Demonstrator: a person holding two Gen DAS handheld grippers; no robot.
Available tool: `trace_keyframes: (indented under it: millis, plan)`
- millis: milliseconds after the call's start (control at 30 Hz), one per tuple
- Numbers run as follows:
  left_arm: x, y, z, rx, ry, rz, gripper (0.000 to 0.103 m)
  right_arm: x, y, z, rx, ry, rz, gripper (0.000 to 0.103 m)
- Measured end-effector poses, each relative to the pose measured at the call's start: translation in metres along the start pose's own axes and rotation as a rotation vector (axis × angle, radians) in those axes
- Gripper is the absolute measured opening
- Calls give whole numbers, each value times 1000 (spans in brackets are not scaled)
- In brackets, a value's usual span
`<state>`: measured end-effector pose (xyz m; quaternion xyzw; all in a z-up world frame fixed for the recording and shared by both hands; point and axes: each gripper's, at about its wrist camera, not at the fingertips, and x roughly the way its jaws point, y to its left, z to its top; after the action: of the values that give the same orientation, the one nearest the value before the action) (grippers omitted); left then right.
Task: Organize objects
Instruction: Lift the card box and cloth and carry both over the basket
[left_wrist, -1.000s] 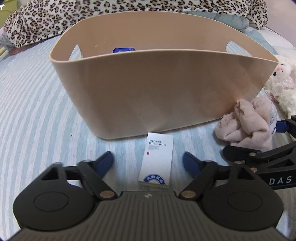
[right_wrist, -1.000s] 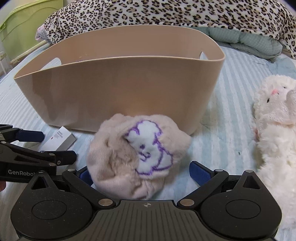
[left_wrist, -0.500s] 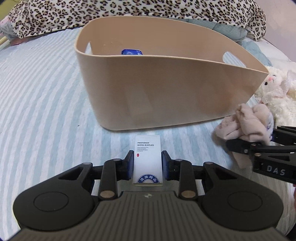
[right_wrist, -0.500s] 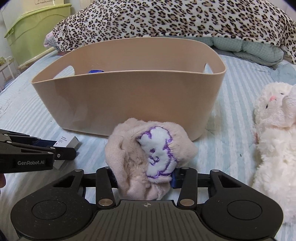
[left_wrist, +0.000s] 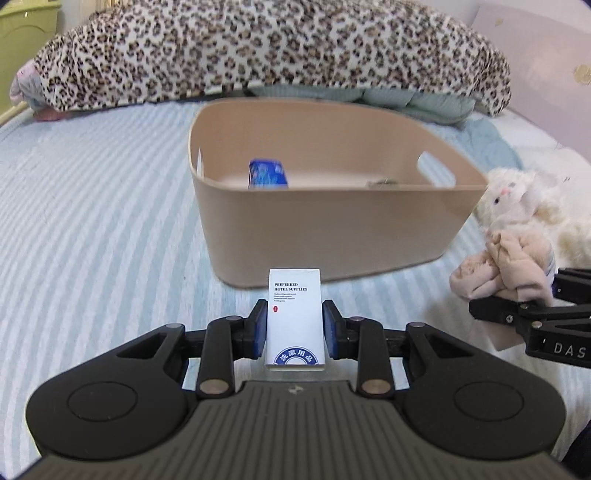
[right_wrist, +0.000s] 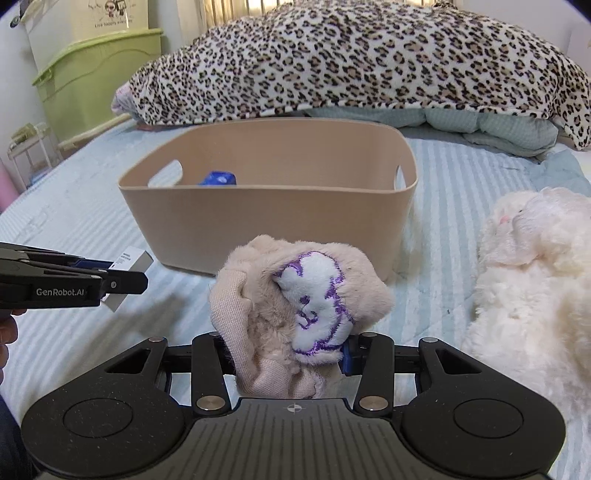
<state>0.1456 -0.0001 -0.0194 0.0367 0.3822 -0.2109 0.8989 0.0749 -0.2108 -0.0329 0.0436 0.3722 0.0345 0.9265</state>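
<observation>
Both grippers hang above the striped bed (left_wrist: 92, 229), each with something clamped. The left gripper (left_wrist: 294, 328) has its blue pads pressed against the two long sides of a small white box (left_wrist: 294, 317) printed "PREFERRED HOTEL SUPPLIES", holding it upright and lifted off the bedding. At its 12 o'clock sits the beige bin (left_wrist: 332, 236), resting on the bed with a blue packet (left_wrist: 267, 174) inside near the left end. At about 3 o'clock from the box the right gripper (right_wrist: 286, 356) is squeezed tight on a crumpled pink fuzzy sock (right_wrist: 295, 314) with a white and purple patch facing up; the sock bulges out above the pads and is clear of the bed. From that side the bin (right_wrist: 266, 225) is again at 12 o'clock, just beyond the sock. A white plush toy (right_wrist: 532, 280) lies on the bed at 3 o'clock, near the bin's right end. A leopard-print blanket (right_wrist: 369, 62) is heaped behind the bin.
</observation>
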Motion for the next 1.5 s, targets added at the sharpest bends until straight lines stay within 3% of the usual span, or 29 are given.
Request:
trace_keyframes:
  millis: [500, 900, 1133, 1233, 1500]
  plan:
    - [-58, -18, 39, 58, -224, -23, 33, -53, 4, 39, 2, -212, 23, 41]
    - [-40, -30, 91, 119, -319, 31, 33, -39, -2, 96, 17, -305, -2, 42]
    - [0, -37, 112, 132, -283, 75, 33, -11, -7, 119, 30, -285, -32, 42]
    - [27, -37, 117, 127, -211, 121, 33, 6, -11, 125, 44, -259, -42, 42]
    - [84, -29, 110, 121, -32, 160, 33, 57, -15, 116, 81, -134, -73, 42]
